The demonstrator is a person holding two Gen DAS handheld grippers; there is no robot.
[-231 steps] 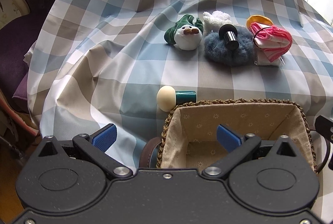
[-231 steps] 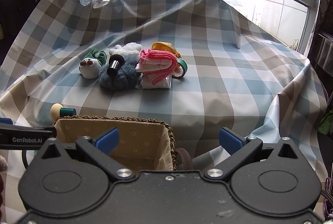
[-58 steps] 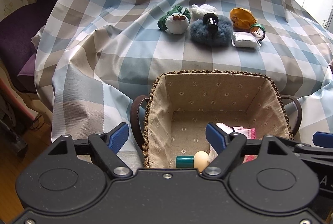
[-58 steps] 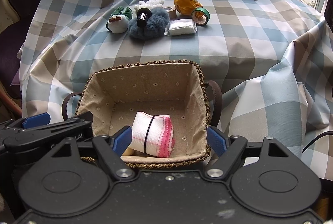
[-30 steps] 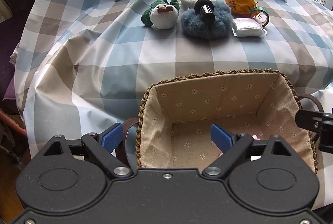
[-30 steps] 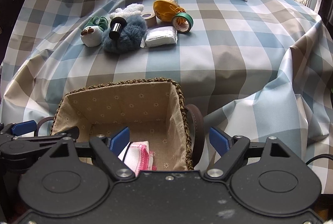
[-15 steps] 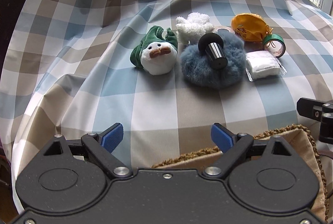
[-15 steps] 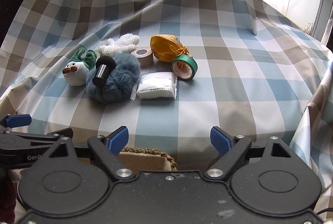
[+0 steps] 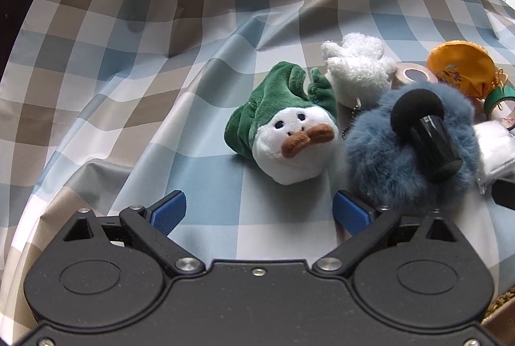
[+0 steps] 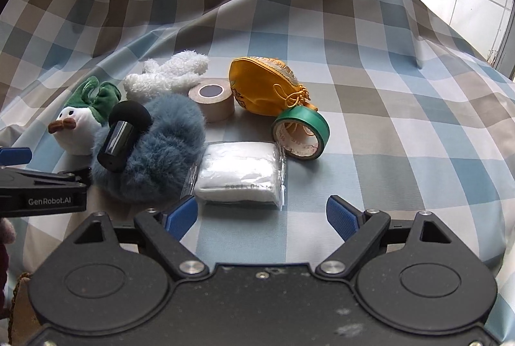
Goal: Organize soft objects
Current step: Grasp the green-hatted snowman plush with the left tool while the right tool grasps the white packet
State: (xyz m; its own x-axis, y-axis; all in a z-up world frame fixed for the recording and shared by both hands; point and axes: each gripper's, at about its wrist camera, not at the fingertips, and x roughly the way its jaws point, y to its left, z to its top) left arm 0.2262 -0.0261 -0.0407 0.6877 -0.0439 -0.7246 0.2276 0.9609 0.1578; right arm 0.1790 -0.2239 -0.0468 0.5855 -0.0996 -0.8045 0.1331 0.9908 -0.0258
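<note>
A white duck plush with a green hood (image 9: 289, 133) (image 10: 80, 124) lies on the checked cloth just ahead of my left gripper (image 9: 259, 212). Its jaws are opening, with nothing between them. Right of the duck sits a blue fluffy ball (image 9: 408, 153) (image 10: 154, 153) with a black cylinder (image 9: 425, 133) (image 10: 120, 136) on top. Behind them lies a white fuzzy plush (image 9: 357, 69) (image 10: 167, 75). My right gripper (image 10: 260, 217) stands open just short of a bagged white cloth pack (image 10: 241, 175), whose near edge lies ahead of the blue pads.
A beige tape roll (image 10: 212, 98), a yellow drawstring pouch (image 10: 264, 88) and a green tape roll (image 10: 301, 135) lie behind the pack. The wicker basket's rim (image 10: 17, 307) shows at the lower left. Bare checked cloth (image 10: 402, 136) stretches to the right.
Both grippers have moved forward from over the basket to the row of objects, which now look much larger and closer. The left jaws stand wider. The basket has dropped almost out of both views.
</note>
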